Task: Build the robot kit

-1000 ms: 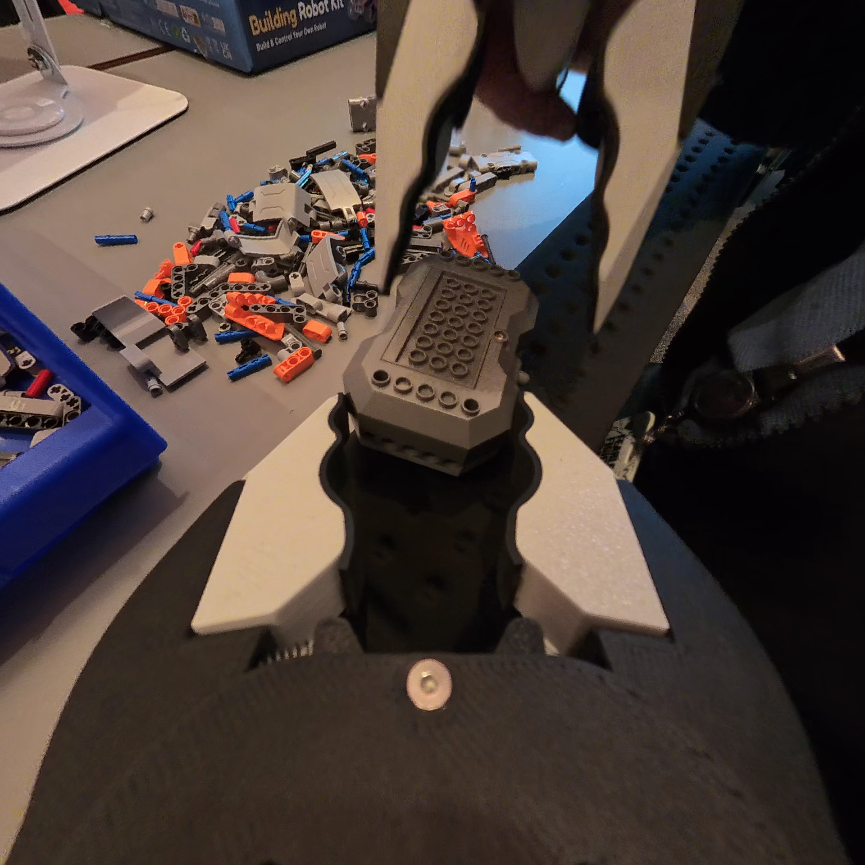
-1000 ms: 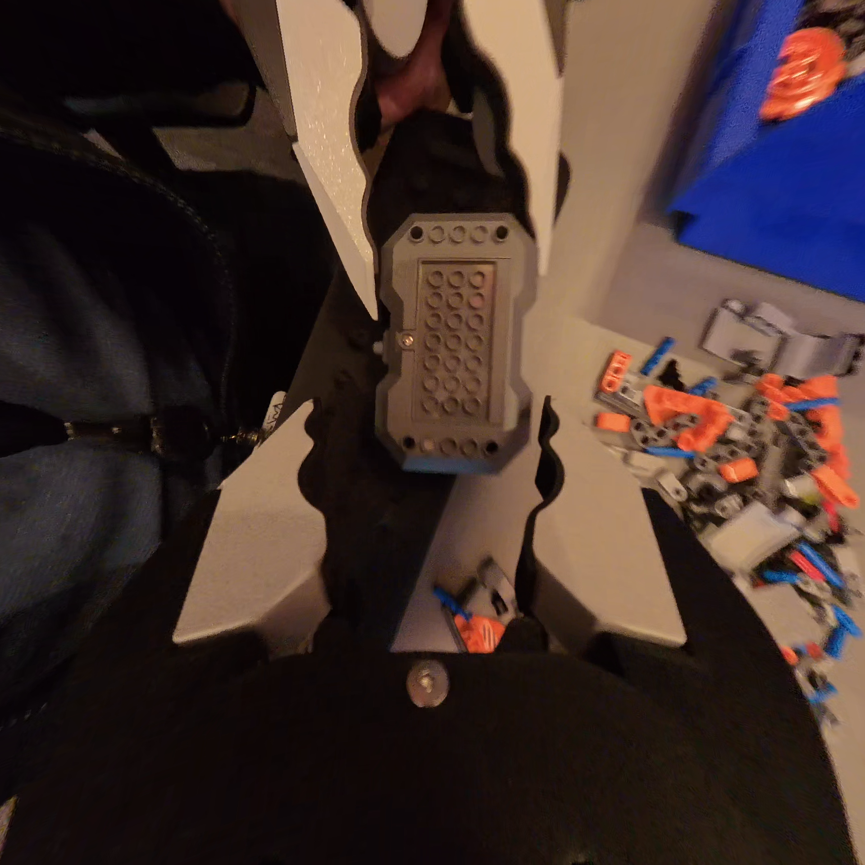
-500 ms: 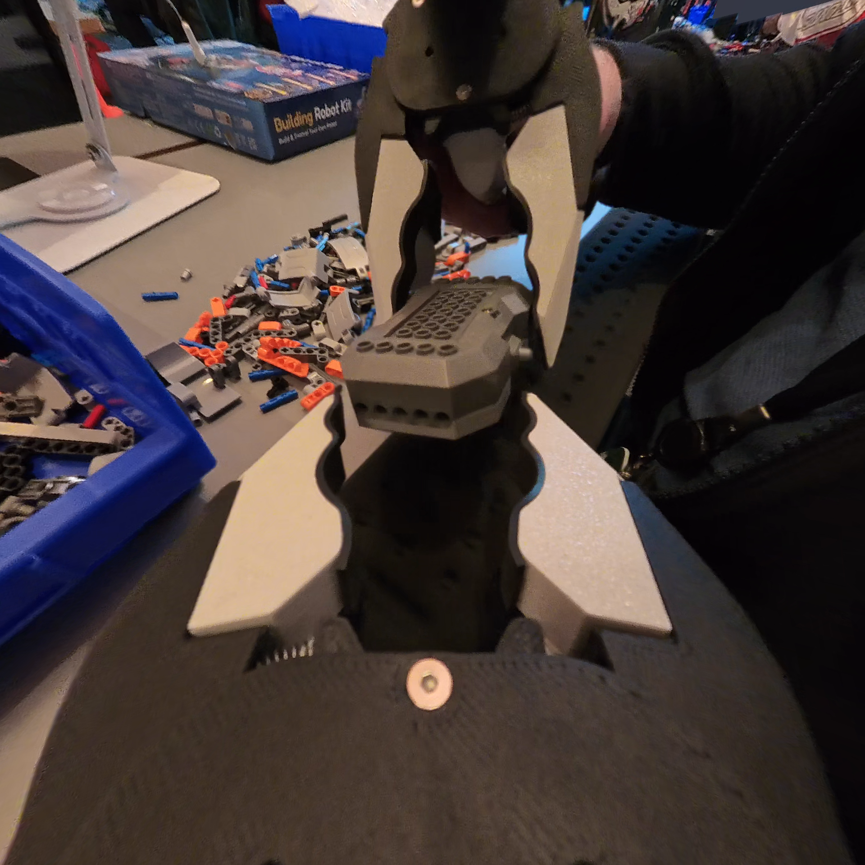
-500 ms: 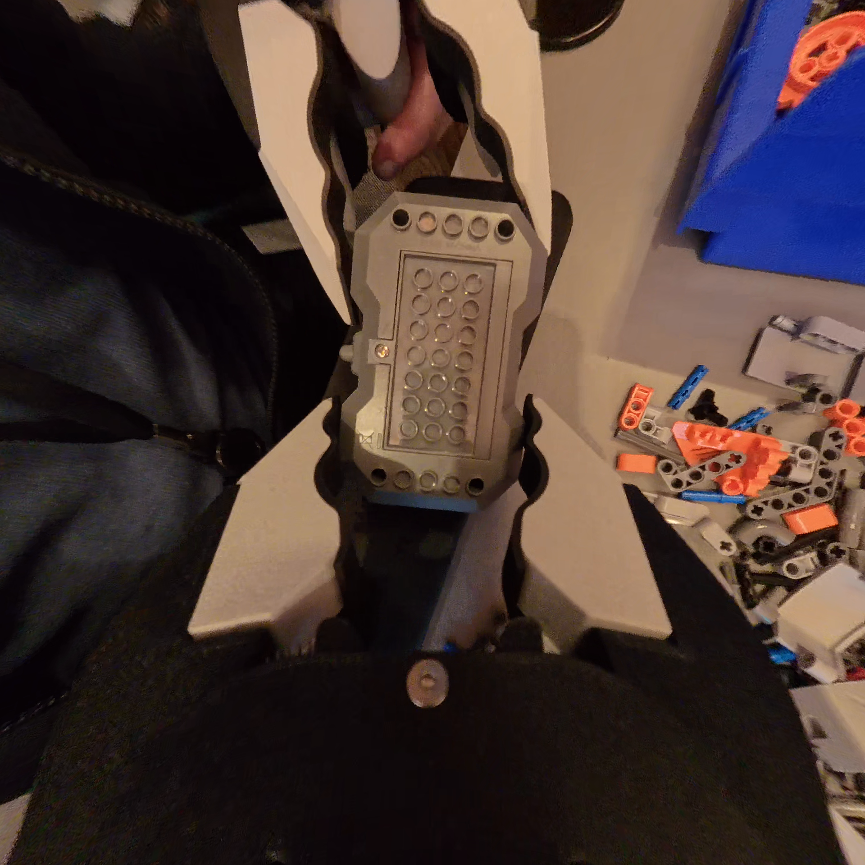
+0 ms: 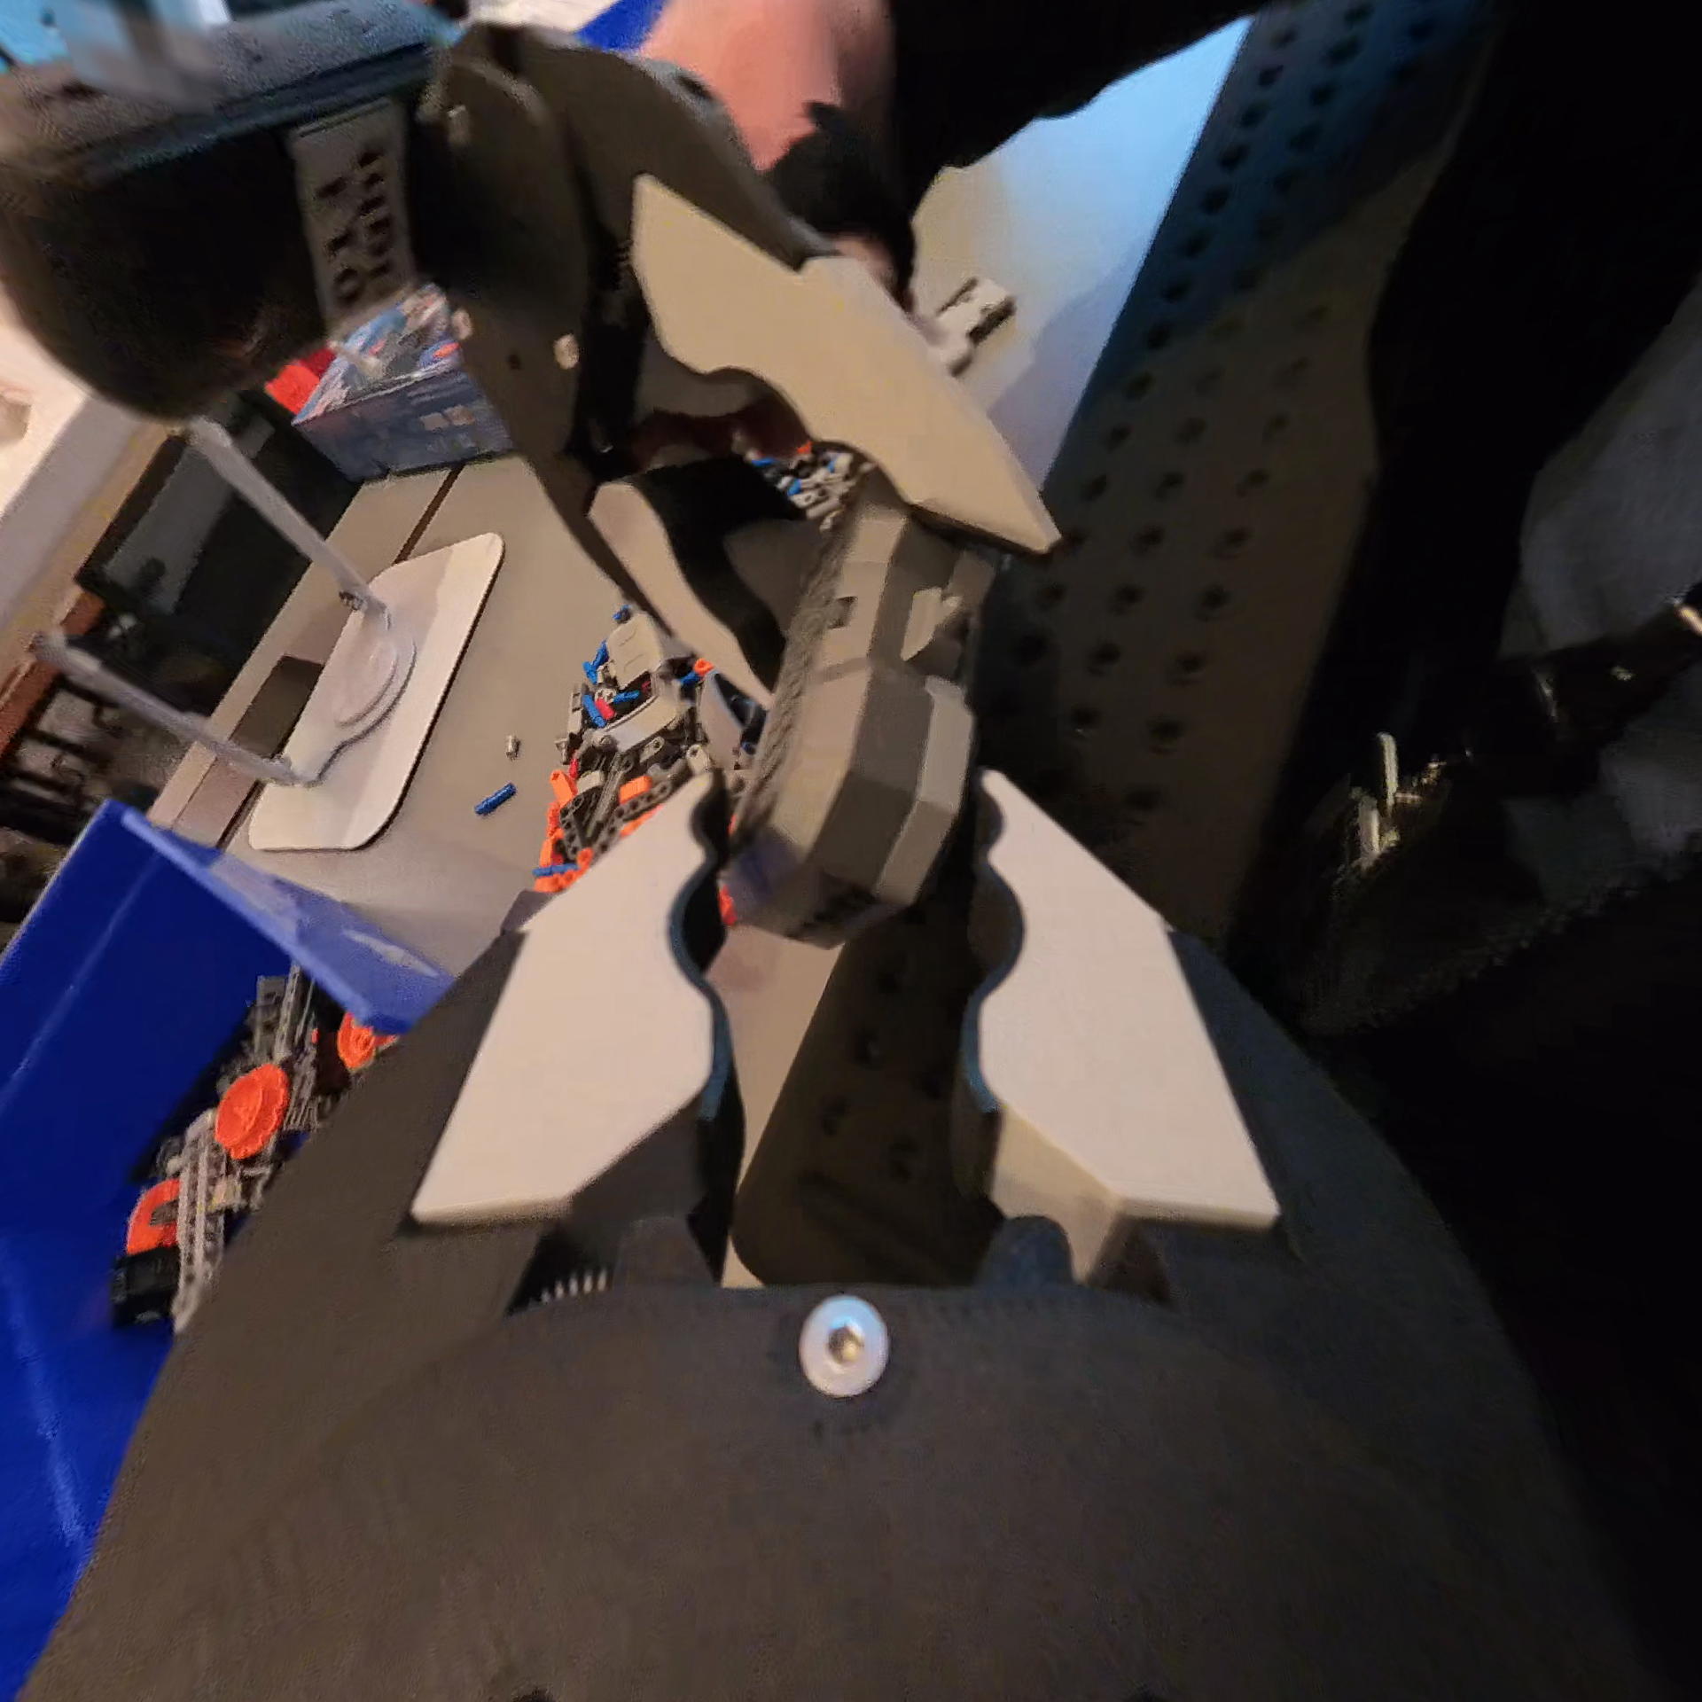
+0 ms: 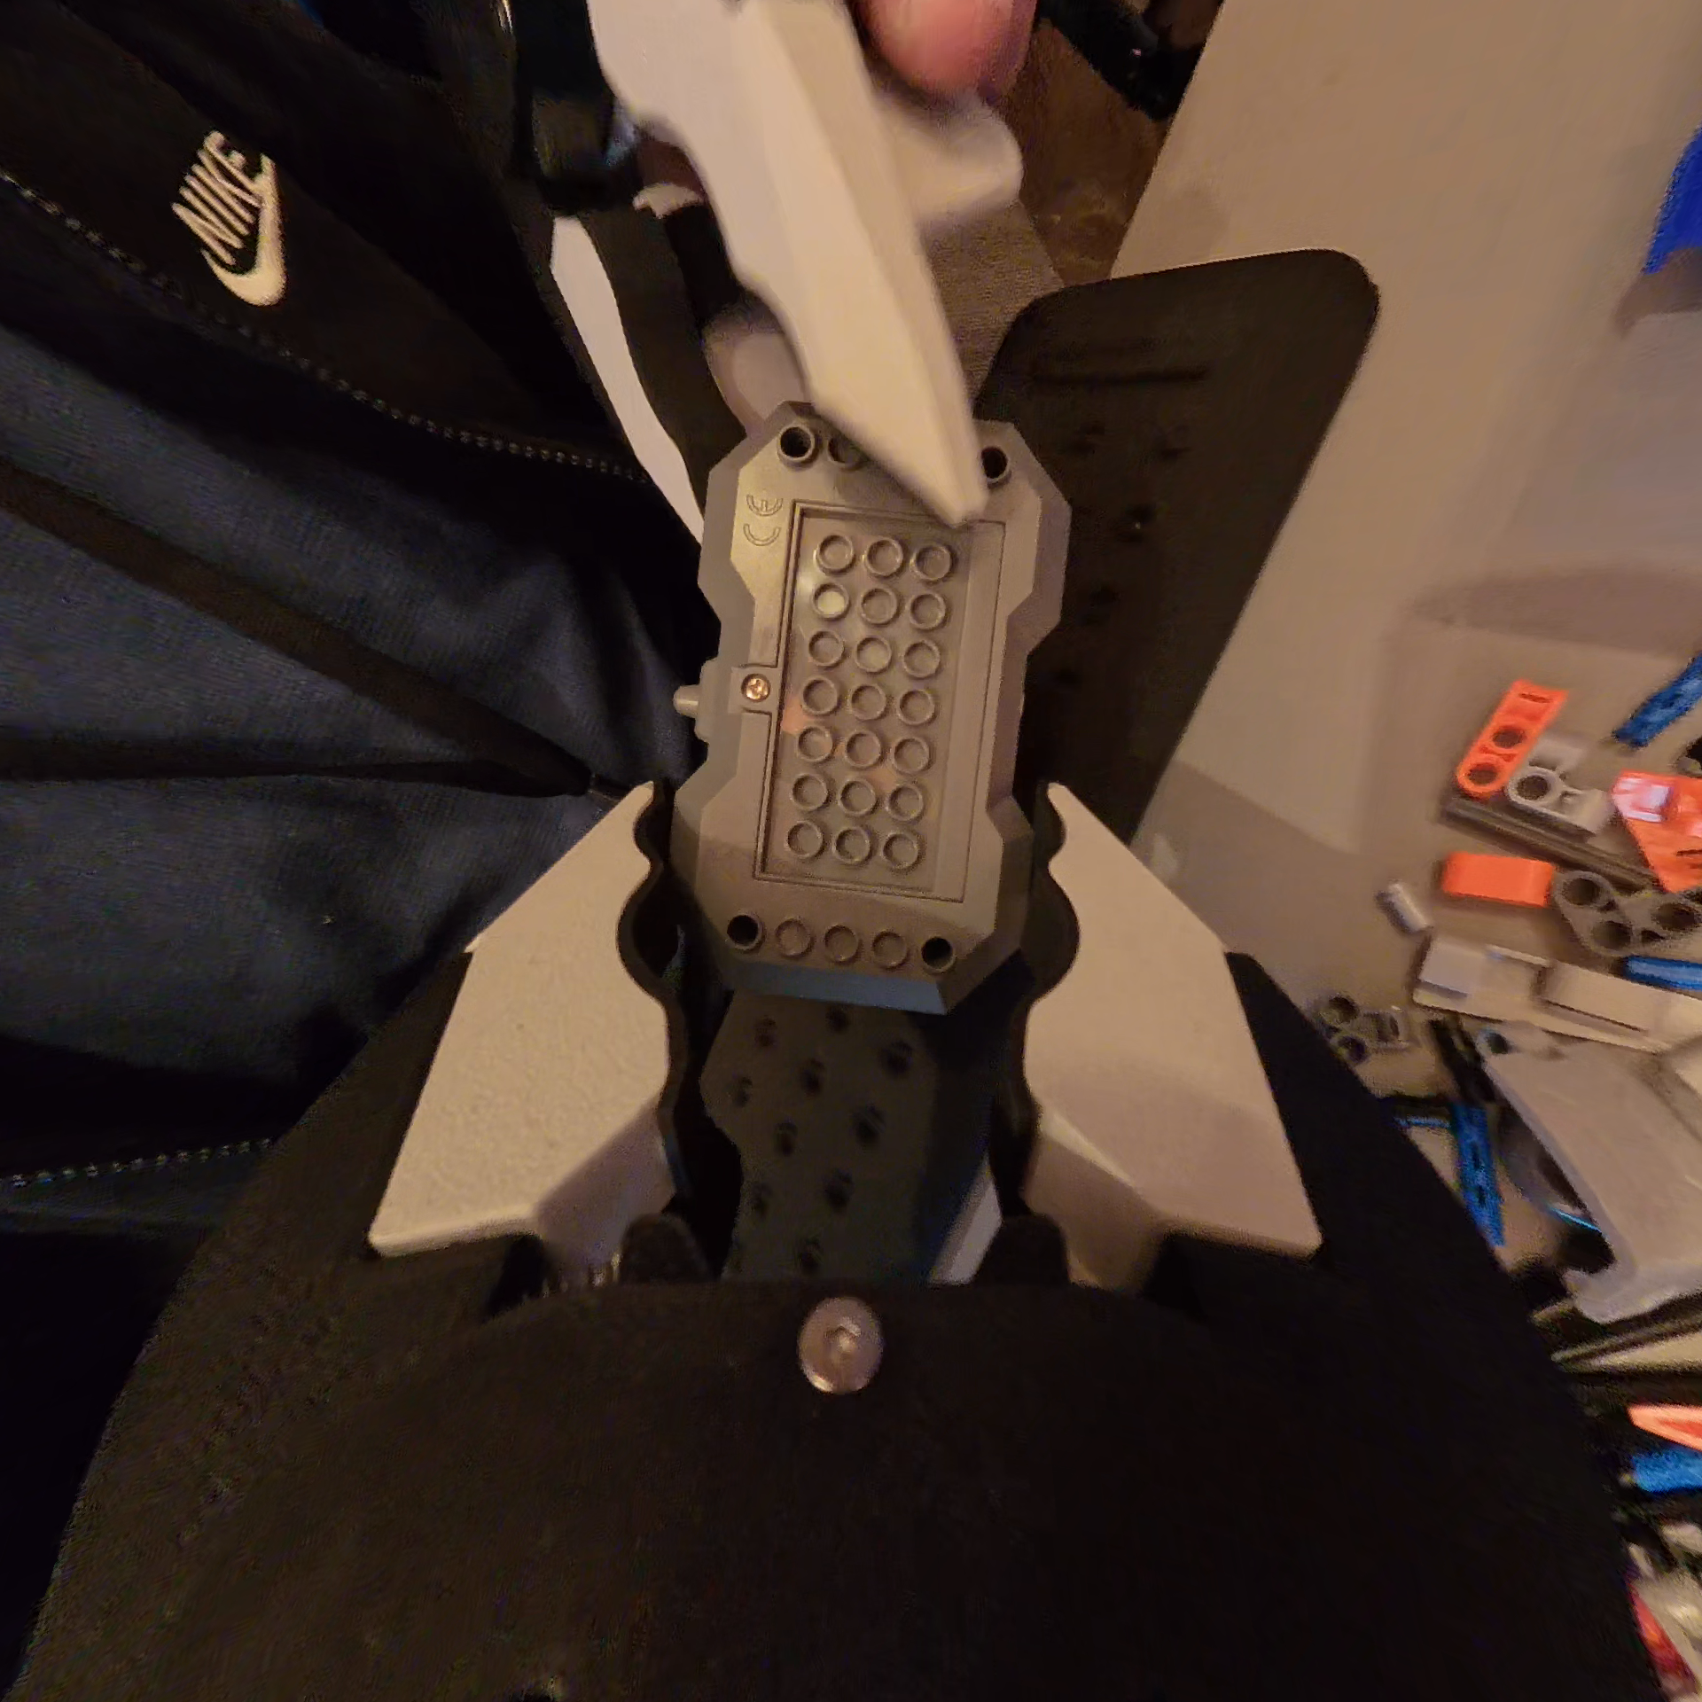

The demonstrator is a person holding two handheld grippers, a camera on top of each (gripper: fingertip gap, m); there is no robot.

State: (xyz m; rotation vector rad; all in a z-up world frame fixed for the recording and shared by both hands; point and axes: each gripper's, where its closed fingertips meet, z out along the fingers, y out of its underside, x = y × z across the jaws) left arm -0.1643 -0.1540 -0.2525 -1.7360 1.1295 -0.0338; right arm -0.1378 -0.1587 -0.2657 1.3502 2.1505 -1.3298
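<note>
Whereas both clasped the grey block (image 6: 861,709) before, right hand-held gripper (image 6: 852,884) grips; left (image 5: 843,866) gapes.

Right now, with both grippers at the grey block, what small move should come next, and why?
Probably close the left gripper gently. One end of the grey studded block sits edge-on between its fingers, but a firm grip is not clear, while the right gripper clamps the other end.

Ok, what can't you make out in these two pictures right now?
Far end of the block: under the left gripper, right wrist view.
Left gripper's hold on the block: blurred, left wrist view.
Blue bin contents: partly cut by left edge, left wrist view.
</note>
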